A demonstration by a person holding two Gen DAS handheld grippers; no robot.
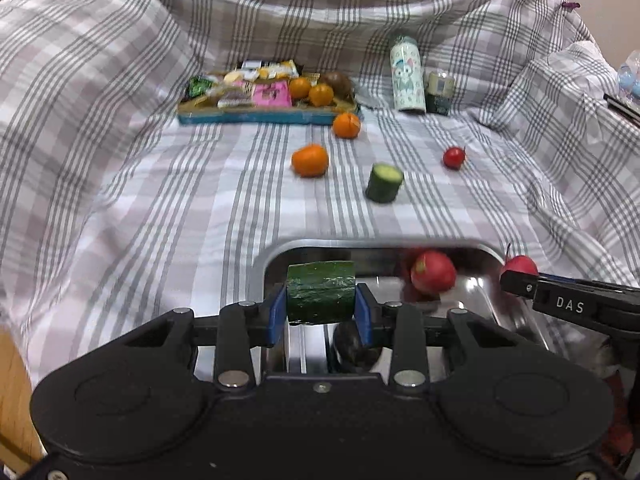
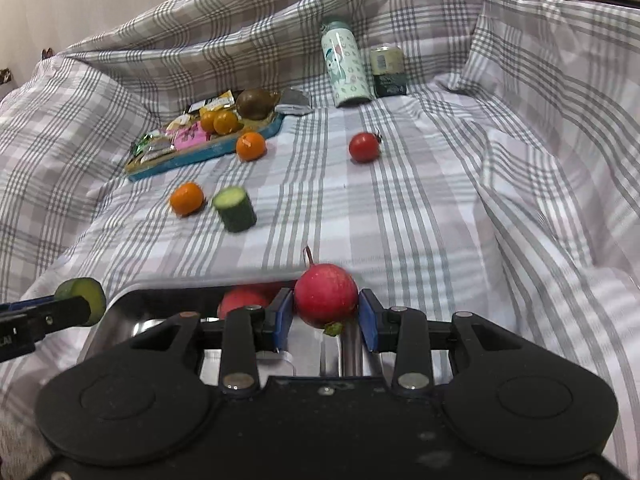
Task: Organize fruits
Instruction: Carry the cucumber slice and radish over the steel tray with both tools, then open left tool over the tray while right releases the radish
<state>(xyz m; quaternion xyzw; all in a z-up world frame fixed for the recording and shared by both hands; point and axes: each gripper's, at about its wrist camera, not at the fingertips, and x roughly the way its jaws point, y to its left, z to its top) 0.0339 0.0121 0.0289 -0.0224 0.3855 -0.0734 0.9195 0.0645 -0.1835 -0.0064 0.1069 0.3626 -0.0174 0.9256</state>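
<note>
I have both tools loaded. My left gripper [image 1: 321, 312] is clamped on a short dark-green cucumber chunk [image 1: 321, 293], its blue pads pressing the two cut ends, so the chunk's long axis runs across the jaws, side to side. My right gripper [image 2: 326, 316] is closed around a round red radish [image 2: 326, 295], its thin root tail pointing up and away from me.

Both loads hang over the shiny rectangular steel tray [image 1: 490, 256] at the near edge of the grey-and-white checked cloth [image 1: 160, 200]. The cucumber chunk sits over the tray's left end, just inside its far rim; the radish is at the tray's right side, over or just past the far rim, and I can't tell which. A second red radish [image 1: 433, 272] already lies in the tray between the two grippers.

As I judge it, the next move is a drop straight down from each hand, so what matters is that each piece is inside the rim before I let go. The left looks ready; the right needs to come back towards me first.

Out on the cloth another cucumber chunk [image 1: 385, 183] stands upright near the middle, with an orange mandarin [image 1: 310, 160] to its left and a small red tomato [image 1: 453, 157] towards the right edge.
</note>
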